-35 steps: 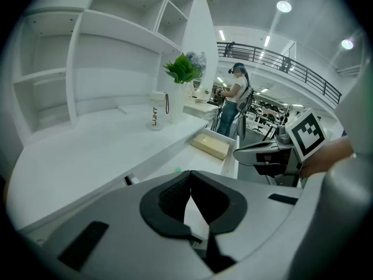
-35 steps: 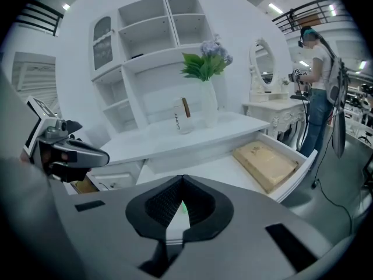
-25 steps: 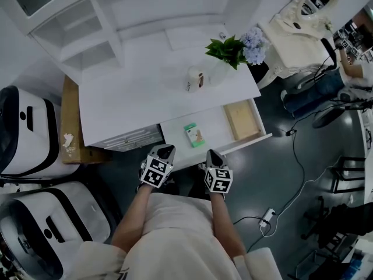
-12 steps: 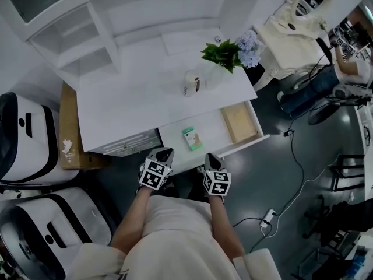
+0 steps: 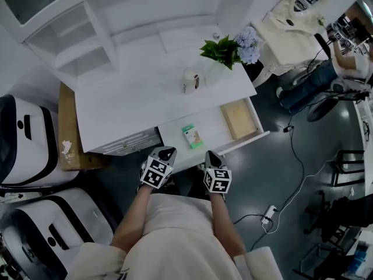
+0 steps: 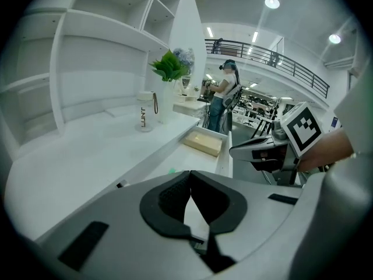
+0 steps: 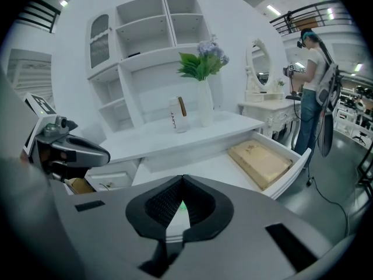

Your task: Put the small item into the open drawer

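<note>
Just a small flat green-and-tan packet (image 5: 192, 136), inside drawer (image 5: 211, 128)

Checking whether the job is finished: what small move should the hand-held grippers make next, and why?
Probably nothing more than drawing both back. The small green item already lies flat in the open drawer, and the left hand-held gripper and right hand-held gripper are both shut and empty, near the drawer's front.

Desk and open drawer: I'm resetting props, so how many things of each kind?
White cylindrical bottle with dark strap: 1
Vase of green leaves and pale blue flowers: 1
Small green box in drawer: 1
Flat tan box in drawer: 1
Total: 4
</note>
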